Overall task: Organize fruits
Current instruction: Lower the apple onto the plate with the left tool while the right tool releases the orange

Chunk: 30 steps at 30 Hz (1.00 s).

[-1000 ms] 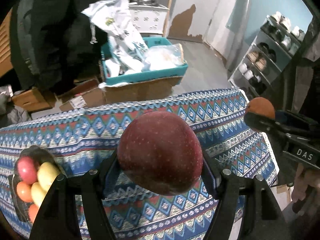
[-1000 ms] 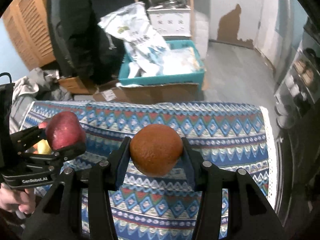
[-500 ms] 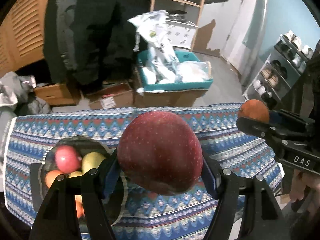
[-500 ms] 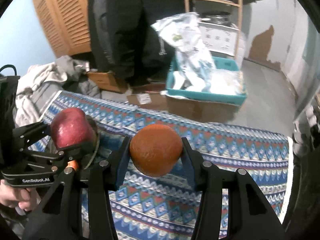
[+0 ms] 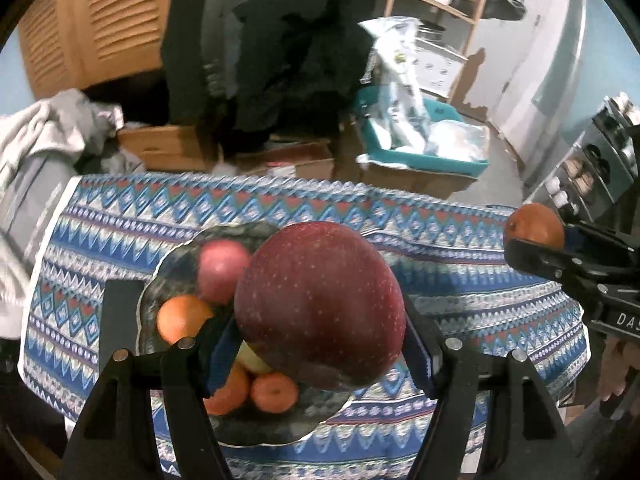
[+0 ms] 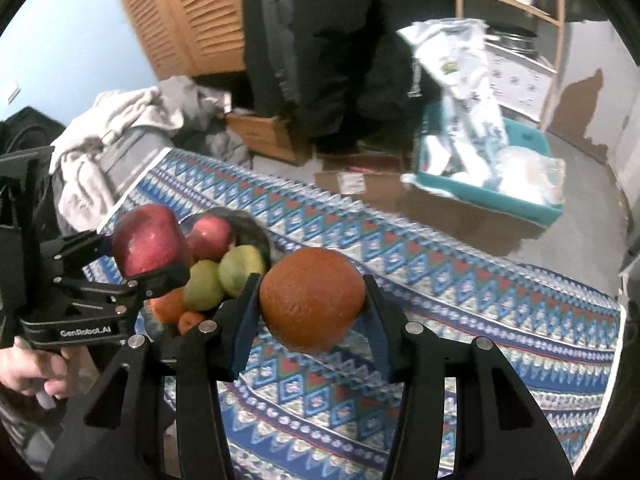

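Here, left gripper (image 5: 320, 344) jaws clamped on a large dark-red apple (image 5: 318, 304) above the dark fruit bowl (image 5: 168, 264), right gripper (image 6: 310, 312) grasping a round orange (image 6: 312, 298) at 3 o'clock, over the blue patterned surface (image 6: 480, 304).

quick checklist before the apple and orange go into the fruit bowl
1. Left gripper clamped on the apple: ok.
2. Right gripper clamped on the orange: ok.
3. Apple over the bowl: ok, as the left wrist view shows it.
4. Orange over the bowl: not ok, it hangs over the tablecloth beside it.
5. Free spot in the bowl among the fruit: cannot tell.
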### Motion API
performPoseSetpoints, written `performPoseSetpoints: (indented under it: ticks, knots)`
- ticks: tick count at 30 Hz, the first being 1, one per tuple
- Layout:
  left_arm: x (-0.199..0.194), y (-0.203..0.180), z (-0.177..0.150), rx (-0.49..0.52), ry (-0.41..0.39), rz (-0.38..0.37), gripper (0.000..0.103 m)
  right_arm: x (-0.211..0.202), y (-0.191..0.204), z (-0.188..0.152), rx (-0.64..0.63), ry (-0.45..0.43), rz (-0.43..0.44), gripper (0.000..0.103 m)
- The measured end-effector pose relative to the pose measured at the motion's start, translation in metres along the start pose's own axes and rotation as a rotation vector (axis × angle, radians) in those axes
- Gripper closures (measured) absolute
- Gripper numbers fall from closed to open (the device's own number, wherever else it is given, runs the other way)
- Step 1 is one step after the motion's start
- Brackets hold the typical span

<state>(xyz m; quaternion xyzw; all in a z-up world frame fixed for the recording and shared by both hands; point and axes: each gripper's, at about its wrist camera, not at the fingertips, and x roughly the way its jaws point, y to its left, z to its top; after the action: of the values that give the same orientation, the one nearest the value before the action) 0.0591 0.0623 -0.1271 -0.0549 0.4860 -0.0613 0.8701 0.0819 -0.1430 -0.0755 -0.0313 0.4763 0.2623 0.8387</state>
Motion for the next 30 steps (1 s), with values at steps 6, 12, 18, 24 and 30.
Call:
performPoseSetpoints:
  ticks: [6,12,18,24,30]
  knots:
    - [0.015,0.033,-0.017,-0.041,0.043,0.03,0.03,0.034,0.025,-0.001,-0.027,0.058,0.037,0.054]
    - [0.034,0.054,-0.03,-0.071,0.096,0.048,0.03,0.07,0.051,-0.008,-0.058,0.119,0.061,0.054]
    - [0.043,0.072,-0.036,-0.11,0.12,0.045,0.03,0.093,0.07,-0.01,-0.083,0.164,0.078,0.054]
    - [0.053,0.087,-0.041,-0.143,0.148,0.031,0.03,0.109,0.085,-0.01,-0.102,0.191,0.09,0.054]
    - [0.062,0.095,-0.046,-0.162,0.176,0.012,0.03,0.124,0.094,-0.011,-0.11,0.216,0.092,0.054]
